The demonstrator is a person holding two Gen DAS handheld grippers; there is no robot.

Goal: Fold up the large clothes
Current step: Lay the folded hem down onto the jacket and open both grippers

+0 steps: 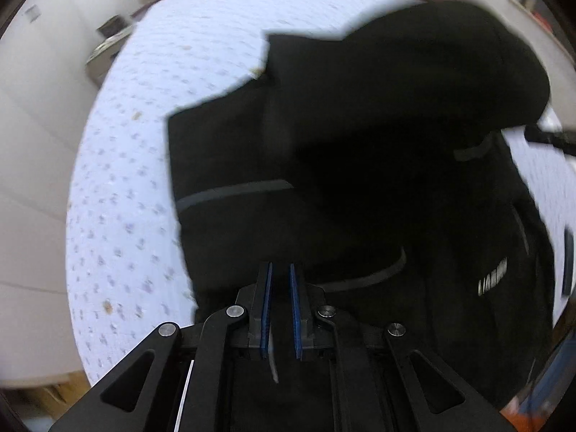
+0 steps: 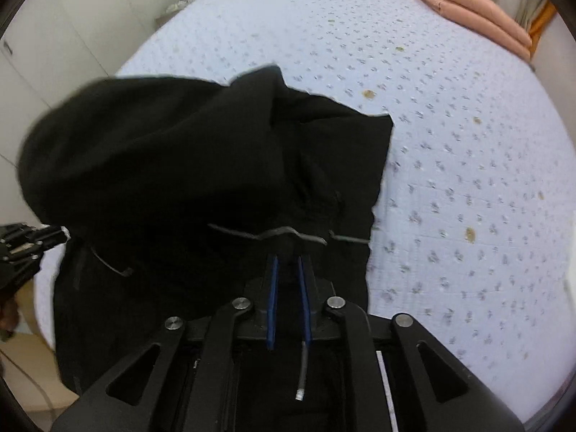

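Note:
A large black hooded garment (image 1: 360, 165) lies partly lifted on the bed, with grey trim lines and a small white logo (image 1: 492, 276). My left gripper (image 1: 280, 270) is shut on the garment's near edge, fabric filling the narrow gap between its blue pads. In the right wrist view the same garment (image 2: 201, 180) bunches up over itself. My right gripper (image 2: 288, 262) is shut on a fold of it near a grey drawcord (image 2: 273, 233). The left gripper also shows at the left edge of the right wrist view (image 2: 25, 244).
The bed (image 2: 450, 144) has a pale lilac dotted sheet. A folded pink blanket (image 2: 468, 10) lies at its far right corner. White wardrobe doors (image 2: 46, 36) stand left of the bed, with a small bedside unit (image 1: 104, 54) by them.

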